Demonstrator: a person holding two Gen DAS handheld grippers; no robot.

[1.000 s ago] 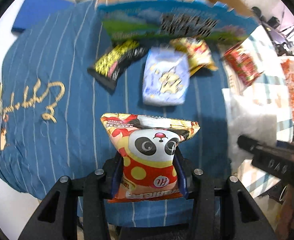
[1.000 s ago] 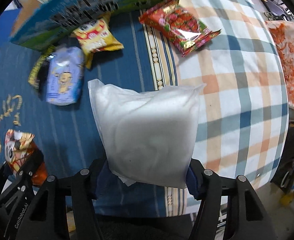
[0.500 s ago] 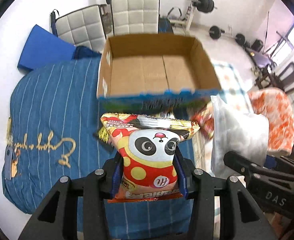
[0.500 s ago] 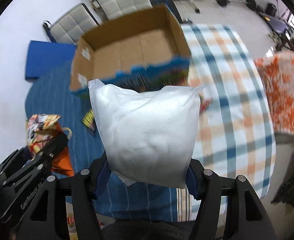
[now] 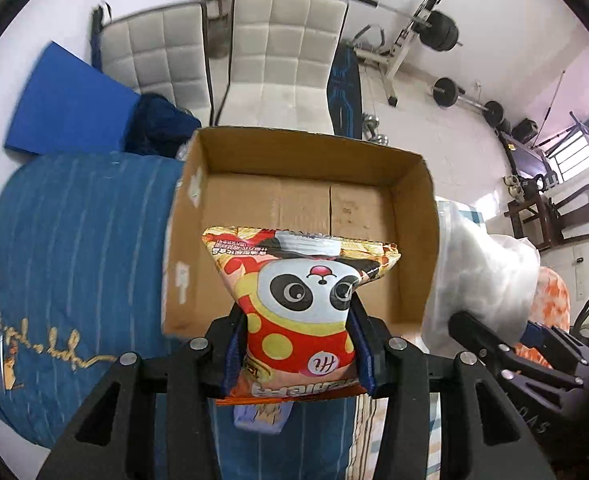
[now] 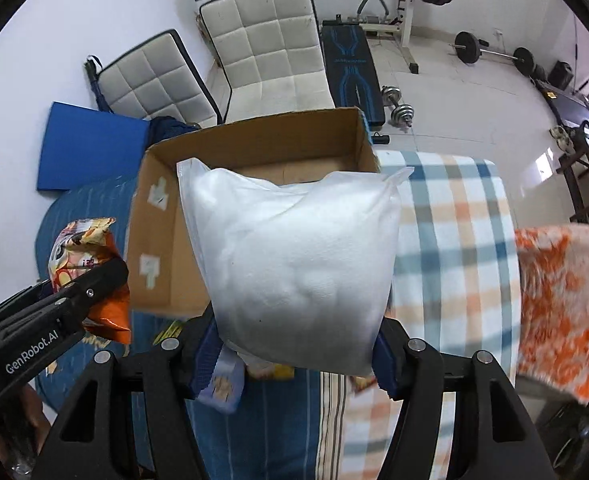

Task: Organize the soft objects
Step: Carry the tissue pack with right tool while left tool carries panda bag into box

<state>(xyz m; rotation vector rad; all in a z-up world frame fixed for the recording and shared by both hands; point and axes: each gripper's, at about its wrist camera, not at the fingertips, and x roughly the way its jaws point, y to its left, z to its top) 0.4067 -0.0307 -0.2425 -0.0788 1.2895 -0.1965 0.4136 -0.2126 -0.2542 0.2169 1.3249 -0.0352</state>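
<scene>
Black jaws of the left gripper (image 5: 298, 354) are pressed on the lower half of a panda snack bag (image 5: 302, 304), at the bottom centre of the left wrist frame. The bag stands upright between the blue pads, and its top edge is in front of the open cardboard box (image 5: 414, 236). The right gripper (image 6: 294, 356) holds a white pillow bag (image 6: 294, 264) in the same way, at the bottom centre of its own frame; this bag covers most of the box (image 6: 154, 216) opening in that view. Under the grippers a small light blue packet (image 5: 260, 418) lies on the blue striped cloth (image 5: 78, 240). A checked cloth (image 6: 454, 240) is at the right of the box. Behind the box, in the upper part of both frames, stand two white padded chairs (image 5: 286, 52), a blue mat (image 5: 74, 108) at upper left, and barbell weights (image 5: 442, 30) near the wall.
</scene>
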